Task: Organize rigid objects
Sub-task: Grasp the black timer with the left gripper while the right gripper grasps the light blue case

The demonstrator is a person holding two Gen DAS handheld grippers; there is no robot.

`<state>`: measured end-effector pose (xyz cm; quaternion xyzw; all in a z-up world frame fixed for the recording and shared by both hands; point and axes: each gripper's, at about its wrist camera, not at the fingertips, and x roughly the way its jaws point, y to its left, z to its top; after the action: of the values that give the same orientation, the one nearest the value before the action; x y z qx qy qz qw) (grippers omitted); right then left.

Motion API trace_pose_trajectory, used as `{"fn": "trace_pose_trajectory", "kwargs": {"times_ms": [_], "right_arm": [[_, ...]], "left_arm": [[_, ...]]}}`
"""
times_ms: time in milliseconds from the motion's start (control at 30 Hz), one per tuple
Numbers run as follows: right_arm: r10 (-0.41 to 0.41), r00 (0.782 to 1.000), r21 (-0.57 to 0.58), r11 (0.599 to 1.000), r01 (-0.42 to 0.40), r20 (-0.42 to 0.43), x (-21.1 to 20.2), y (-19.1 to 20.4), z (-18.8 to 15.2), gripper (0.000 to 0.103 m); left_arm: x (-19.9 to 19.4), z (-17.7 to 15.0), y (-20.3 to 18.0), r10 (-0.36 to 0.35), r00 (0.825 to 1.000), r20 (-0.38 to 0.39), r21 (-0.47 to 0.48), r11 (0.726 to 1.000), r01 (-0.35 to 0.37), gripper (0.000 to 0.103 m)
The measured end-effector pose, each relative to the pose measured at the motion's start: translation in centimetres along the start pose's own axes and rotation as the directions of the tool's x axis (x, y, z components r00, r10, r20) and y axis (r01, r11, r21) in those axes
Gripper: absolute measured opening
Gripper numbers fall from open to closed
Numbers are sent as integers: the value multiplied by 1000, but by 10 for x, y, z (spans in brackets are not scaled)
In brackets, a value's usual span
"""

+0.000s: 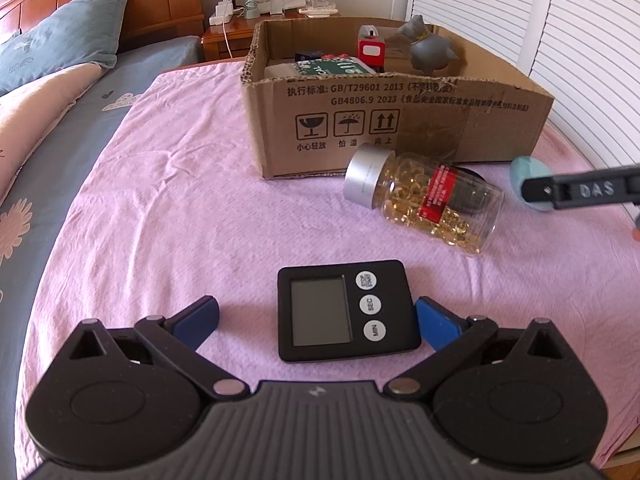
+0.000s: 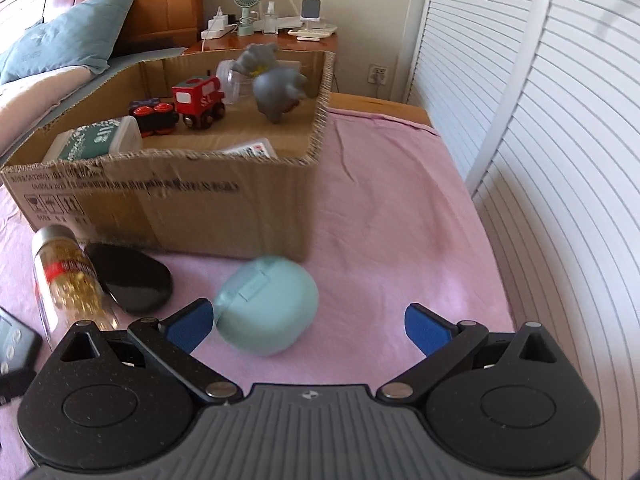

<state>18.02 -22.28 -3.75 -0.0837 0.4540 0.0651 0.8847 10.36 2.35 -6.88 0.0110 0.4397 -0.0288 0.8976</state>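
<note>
Left gripper [image 1: 316,322] is spread wide around the black digital timer [image 1: 347,310]; right gripper [image 2: 308,328] gapes, its left pad touching the mint oval case [image 2: 267,305]. Both lie before the cardboard box [image 1: 400,120], capsule bottle [image 1: 424,196] nearer it

Brown cardboard box [image 1: 400,120] on pink bedcover [image 1: 160,208]. In front of box: black timer [image 1: 348,312], gold-filled, red-labelled bottle [image 1: 428,200], mint case [image 2: 266,304]. Inside: red toy train [image 2: 199,98], grey figure [image 2: 276,84].

The timer [image 1: 347,310] lies between my left tongs' fingers [image 1: 436,322]; the bottle [image 1: 424,196] lies beyond it, the box [image 1: 400,120] behind that.
</note>
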Motion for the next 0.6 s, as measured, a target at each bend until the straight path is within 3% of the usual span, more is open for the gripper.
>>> {"fn": "trace_pose_trajectory", "kwargs": {"times_ms": [433, 600], "right_arm": [[8, 1000, -25, 1000, -8, -5, 12, 3, -4, 103], [47, 998, 1, 999, -47, -29, 13, -13, -5, 103]], "left_arm": [[-1, -1, 0, 0, 1000, 6, 0, 1000, 0, 103], [-2, -1, 1, -8, 1000, 10, 11, 1000, 8, 103]]}}
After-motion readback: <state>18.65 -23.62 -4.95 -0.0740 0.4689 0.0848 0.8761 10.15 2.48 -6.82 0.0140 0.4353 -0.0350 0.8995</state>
